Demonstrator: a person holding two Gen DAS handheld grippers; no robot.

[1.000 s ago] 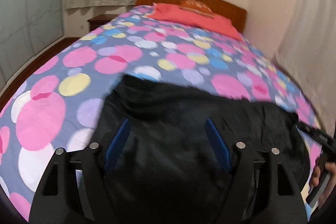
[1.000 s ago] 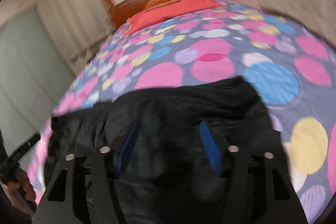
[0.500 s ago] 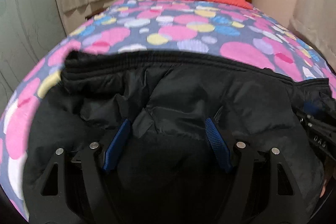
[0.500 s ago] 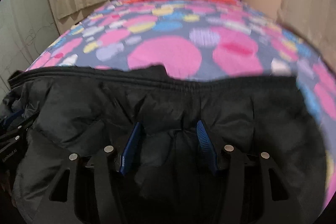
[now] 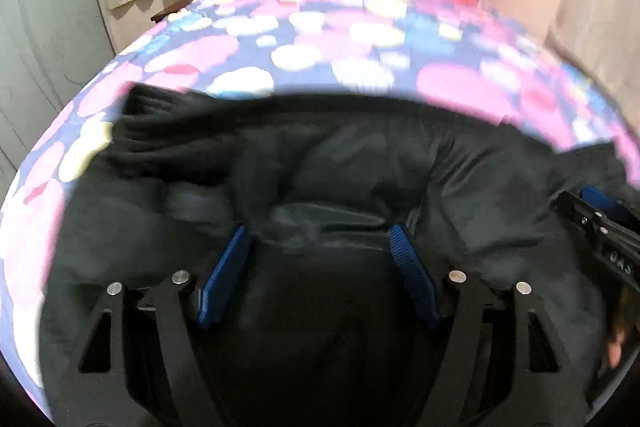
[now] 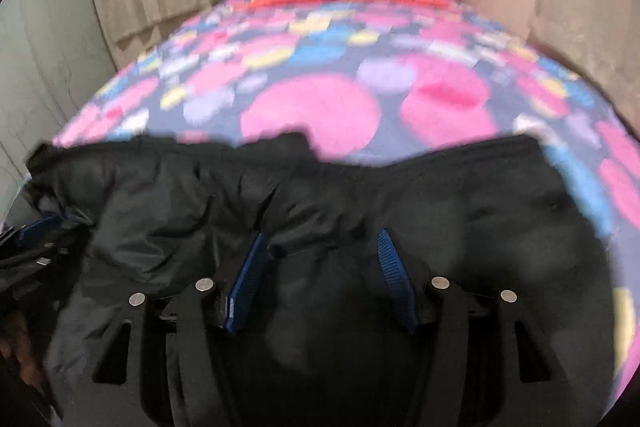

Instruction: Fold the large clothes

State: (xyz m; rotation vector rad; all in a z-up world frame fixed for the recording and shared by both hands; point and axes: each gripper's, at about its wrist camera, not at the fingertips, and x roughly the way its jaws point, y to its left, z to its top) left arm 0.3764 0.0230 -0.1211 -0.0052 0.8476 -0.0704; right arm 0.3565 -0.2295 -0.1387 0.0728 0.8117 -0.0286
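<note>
Padding makes the black puffer jacket point(image 5: 360, 163) soft, bulky and slippery, best pinched at its ribbed hem point(image 5: 160, 131), while left gripper point(image 5: 320, 239) and right gripper point(image 6: 320, 243) each clasp bunched fabric.

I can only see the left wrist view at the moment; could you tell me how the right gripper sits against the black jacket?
Observer: In the right wrist view, the right gripper has its blue fingers apart, with folds of the black jacket bunched between them. I cannot tell whether it is clamping.
Operator: Thank you. Where does the jacket end on that side?
Observer: Its far edge stops at a corner, with the spotted bedspread showing beyond it and to the right.
Operator: Is my left gripper visible there?
Observer: Barely. The left gripper shows one blue pad under the jacket, at the frame's left edge.
</note>
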